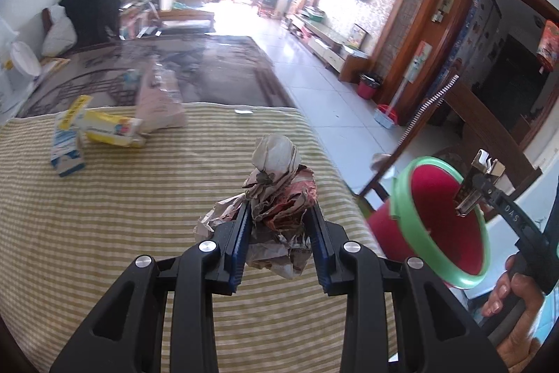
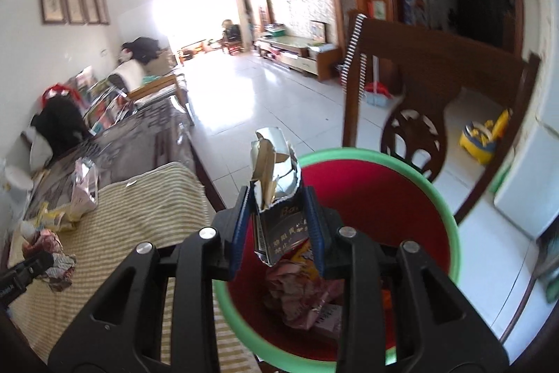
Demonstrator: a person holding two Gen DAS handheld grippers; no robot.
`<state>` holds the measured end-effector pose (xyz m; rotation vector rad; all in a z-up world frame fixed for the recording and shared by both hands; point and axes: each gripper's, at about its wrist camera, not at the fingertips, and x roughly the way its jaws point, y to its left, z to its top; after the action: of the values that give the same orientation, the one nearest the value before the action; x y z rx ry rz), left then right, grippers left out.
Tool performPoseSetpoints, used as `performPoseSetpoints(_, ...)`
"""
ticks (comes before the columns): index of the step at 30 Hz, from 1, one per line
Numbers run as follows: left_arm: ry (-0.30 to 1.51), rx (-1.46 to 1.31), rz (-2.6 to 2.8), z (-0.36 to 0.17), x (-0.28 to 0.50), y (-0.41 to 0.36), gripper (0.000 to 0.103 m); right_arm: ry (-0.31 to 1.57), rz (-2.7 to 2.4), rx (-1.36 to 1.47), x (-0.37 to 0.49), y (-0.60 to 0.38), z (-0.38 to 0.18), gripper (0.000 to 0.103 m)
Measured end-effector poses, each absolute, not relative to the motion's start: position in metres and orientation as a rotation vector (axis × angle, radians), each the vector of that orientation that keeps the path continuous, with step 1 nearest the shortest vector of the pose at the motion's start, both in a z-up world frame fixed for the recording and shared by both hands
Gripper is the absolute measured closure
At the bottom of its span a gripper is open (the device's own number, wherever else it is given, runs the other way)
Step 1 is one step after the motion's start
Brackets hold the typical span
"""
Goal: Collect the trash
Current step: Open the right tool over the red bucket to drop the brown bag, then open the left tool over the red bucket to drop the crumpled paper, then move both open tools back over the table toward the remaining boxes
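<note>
On the far left of the striped cloth [image 1: 104,215] that covers the surface lie a blue-and-white carton [image 1: 68,151], a yellow box [image 1: 111,128] touching it, and just behind them a clear plastic wrapper [image 1: 159,100]. My left tool [image 1: 279,219] is clamped on a wad of crumpled paper [image 1: 276,191], its two blue-lined fingers [image 1: 241,233] pressed against either side of the wad, which sits above the cloth near the surface's right edge. To the right of that, just off the edge of the surface, is the red bin [image 1: 440,222] with a green rim, its mouth tilted toward the camera. My right tool [image 2: 279,215] is clamped on a torn silver-and-dark cigarette pack [image 2: 276,194], holding it upright over the bin's open mouth. Inside the bin, below the pack, lie pinkish crumpled paper [image 2: 300,296] and other scraps. In the left wrist view my right hand [image 1: 513,299] grips its tool's handle beside the bin. Behind the bin stands a dark wooden chair [image 2: 419,86] on the tiled floor [image 2: 265,100].
</note>
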<state>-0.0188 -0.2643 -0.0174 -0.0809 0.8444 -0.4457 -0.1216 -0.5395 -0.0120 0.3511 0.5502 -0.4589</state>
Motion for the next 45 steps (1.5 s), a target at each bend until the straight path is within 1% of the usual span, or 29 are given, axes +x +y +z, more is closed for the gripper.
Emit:
performPoseSetpoints(2, 0.845, -0.086, -0.486, -0.013, -0.019, -0.28, 0.073, 0.555, -0.486, 0.355, -0.124, -0.541, -0.013, 0.071)
performPoseSetpoints(3, 0.834, -0.082, -0.513, -0.009, -0.02, -0.289, 0.073, 0.559, -0.493, 0.357, -0.124, -0.541, -0.014, 0.068)
performPoseSetpoints(4, 0.826, -0.076, -0.528, -0.008, -0.02, -0.295, 0.073, 0.566, -0.513, 0.353, -0.122, -0.541, -0.014, 0.062)
performPoseSetpoints(5, 0.815, -0.066, -0.55, -0.005, -0.023, -0.303, 0.073, 0.568, -0.54, 0.347, -0.123, -0.542, -0.015, 0.038)
performPoseSetpoints(6, 0.808, -0.061, -0.565, -0.004, -0.025, -0.308, 0.073, 0.562, -0.573, 0.343, -0.124, -0.543, -0.014, 0.019)
performPoseSetpoints(8, 0.8, -0.052, -0.603, -0.002, -0.029, -0.32, 0.073, 0.516, -0.608, 0.37, -0.133, -0.551, -0.011, 0.018)
performPoseSetpoints(11, 0.818, -0.047, -0.662, -0.006, -0.033, -0.338, 0.073, 0.488, -0.672, 0.4, -0.14, -0.56, -0.01, 0.011)
performPoseSetpoints(15, 0.854, -0.051, -0.718, -0.016, -0.032, -0.362, 0.073, 0.425, -0.806, 0.429, -0.153, -0.572, -0.007, 0.005)
performPoseSetpoints(24, 0.897, -0.092, -0.939, -0.014, -0.033, -0.431, 0.073, 0.187, -1.083, 0.539, -0.199, -0.589, 0.004, 0.005)
performPoseSetpoints(26, 0.906, -0.092, -0.998, -0.013, -0.035, -0.448, 0.066, 0.146, -1.105, 0.532, -0.203, -0.585, 0.008, 0.005)
performPoseSetpoints(27, 0.909, -0.088, -1.015, -0.013, -0.036, -0.454, 0.05, 0.119, -1.115, 0.525, -0.205, -0.583, 0.01, 0.005)
performPoseSetpoints(28, 0.909, -0.082, -1.022, -0.014, -0.038, -0.461, 0.031, 0.104, -1.118, 0.519, -0.205, -0.581, 0.012, 0.005)
performPoseSetpoints(29, 0.895, -0.083, -1.021, -0.014, -0.04, -0.463, 0.028, 0.092, -1.118, 0.509, -0.205, -0.58, 0.014, 0.005)
performPoseSetpoints(30, 0.868, -0.083, -1.012, -0.012, -0.042, -0.461, 0.028, 0.089, -1.116, 0.49, -0.202, -0.577, 0.015, 0.005)
performPoseSetpoints(34, 0.8, -0.091, -0.944, -0.012, -0.035, -0.433, 0.028, 0.12, -1.074, 0.437, -0.185, -0.566, 0.02, 0.005)
performPoseSetpoints(39, 0.821, -0.177, -0.813, -0.016, -0.001, -0.359, 0.028, 0.122, -1.017, 0.392, -0.168, -0.544, 0.028, 0.005)
performPoseSetpoints(42, 0.796, -0.206, -0.654, -0.019, 0.021, -0.3, 0.028, 0.152, -0.938, 0.359, -0.15, -0.525, 0.032, 0.005)
performPoseSetpoints(45, 0.772, -0.221, -0.407, -0.029, 0.047, -0.219, 0.028, 0.198, -0.844, 0.331, -0.128, -0.505, 0.035, 0.005)
